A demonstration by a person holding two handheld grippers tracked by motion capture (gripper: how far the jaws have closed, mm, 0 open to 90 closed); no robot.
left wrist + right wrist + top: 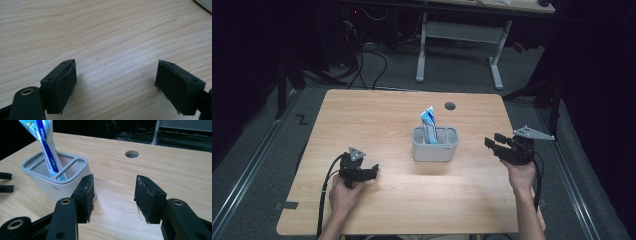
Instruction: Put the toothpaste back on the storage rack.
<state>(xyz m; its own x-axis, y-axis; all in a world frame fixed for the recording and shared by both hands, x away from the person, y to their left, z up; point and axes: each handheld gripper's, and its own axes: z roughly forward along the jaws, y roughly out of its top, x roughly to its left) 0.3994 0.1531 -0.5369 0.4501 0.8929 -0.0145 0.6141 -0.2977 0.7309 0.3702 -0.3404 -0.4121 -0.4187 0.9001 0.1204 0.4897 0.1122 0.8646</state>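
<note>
Two open, empty grippers, left gripper (371,172) and right gripper (492,143), flanking toothpaste tube (428,125), upright in holder (434,150)

place: lab | signs: wooden table (377,115); floor cables (367,62); dark curtains (597,75)

Jaws apart, empty; tube (47,147) upright in holder (56,176) on table (162,167).

Ahead of my right gripper (113,197), black-jawed: grey holder (58,178); white tube (46,147) striped blue and teal. Beneath my black left gripper (116,82): pale wood-grain table (105,30).
</note>
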